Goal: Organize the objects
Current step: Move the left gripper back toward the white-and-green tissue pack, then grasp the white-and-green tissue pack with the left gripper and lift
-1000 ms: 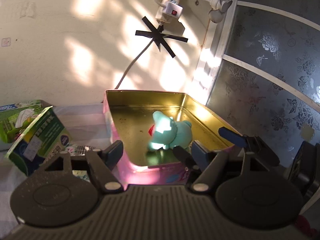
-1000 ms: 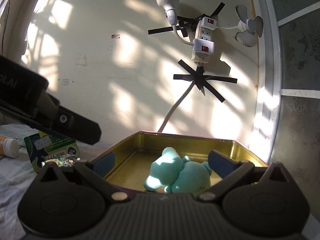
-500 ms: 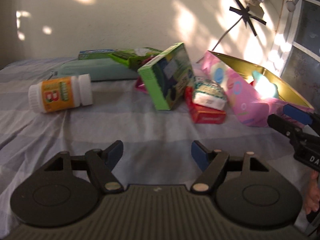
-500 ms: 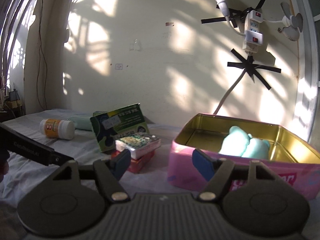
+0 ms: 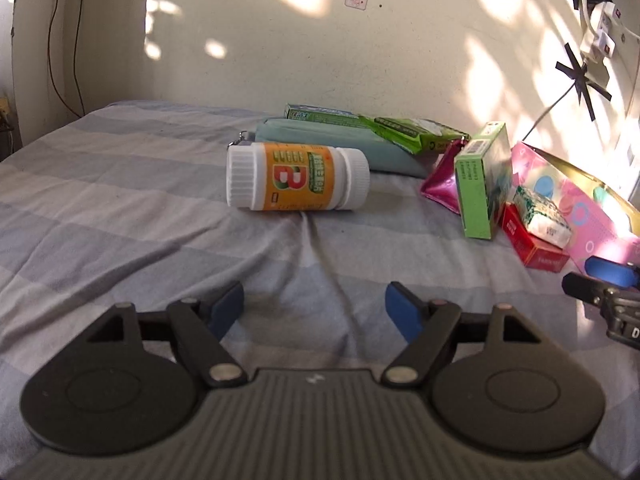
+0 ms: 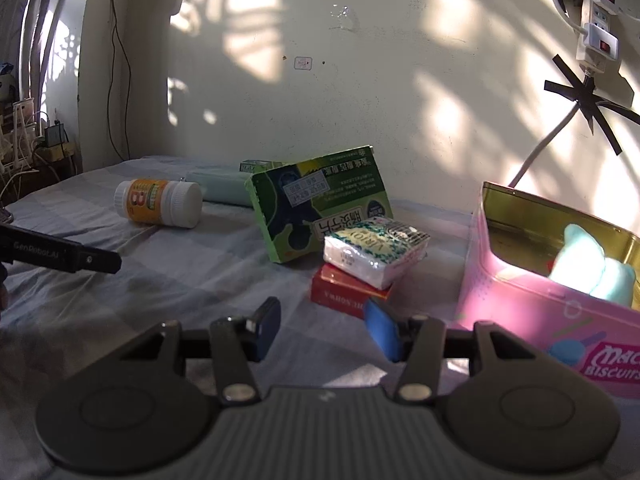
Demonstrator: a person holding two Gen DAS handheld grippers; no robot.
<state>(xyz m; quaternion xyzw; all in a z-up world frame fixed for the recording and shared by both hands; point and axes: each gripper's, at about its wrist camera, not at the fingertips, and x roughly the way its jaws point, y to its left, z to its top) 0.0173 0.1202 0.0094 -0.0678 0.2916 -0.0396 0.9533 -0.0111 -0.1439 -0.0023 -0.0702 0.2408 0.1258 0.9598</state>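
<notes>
With my left fingers (image 5: 314, 306) spreading empty toward the vitamin bottle (image 5: 297, 176) lying mid-bed and my right fingers (image 6: 322, 330) narrowing empty near the red box (image 6: 349, 298), the teal toy (image 6: 588, 270) already sits in the tin (image 6: 532, 304).

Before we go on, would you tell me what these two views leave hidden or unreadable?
- Pink tin: cut off by the right edge in both views.
- Teal toy: lower part hidden behind the tin wall, washed out by sun.
- Teal pouch: right view, mostly behind the green box.
</notes>
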